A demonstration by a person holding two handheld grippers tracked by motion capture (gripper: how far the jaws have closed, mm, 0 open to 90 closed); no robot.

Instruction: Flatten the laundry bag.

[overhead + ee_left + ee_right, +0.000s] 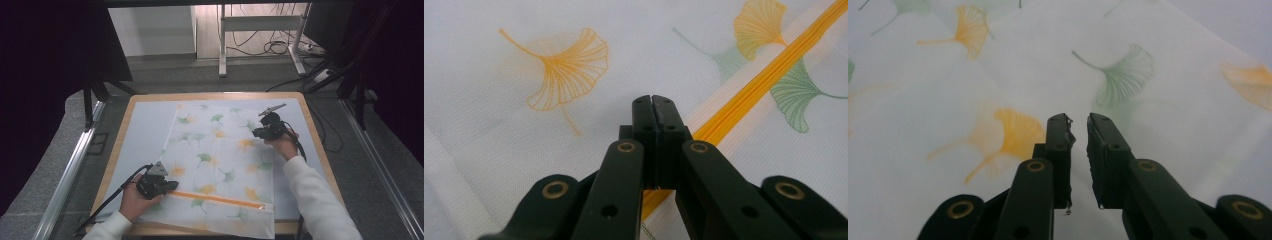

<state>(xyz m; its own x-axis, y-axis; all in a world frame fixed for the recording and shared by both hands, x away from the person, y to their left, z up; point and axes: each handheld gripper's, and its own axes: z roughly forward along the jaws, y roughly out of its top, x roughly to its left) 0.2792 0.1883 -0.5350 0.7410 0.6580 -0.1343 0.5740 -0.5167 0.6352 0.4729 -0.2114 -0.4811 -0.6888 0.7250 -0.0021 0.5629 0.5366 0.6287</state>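
High view showed the ginkgo-print cloth [220,160] overhanging the surface's [145,107] near edge. Left gripper [172,186] sat together beside the orange stripe [220,198]; right gripper [256,132] hovered slightly apart, holding nothing.

Surface [132,130]: bare strip left of the cloth [220,165], open to passage; narrower bare strip along the far edge and right side. Cloth lies flat, no raised obstacle on it. Left gripper [172,186] sits low at the orange band [220,198], blocking the near-left corner. Right gripper [257,133] stands over the far-right part
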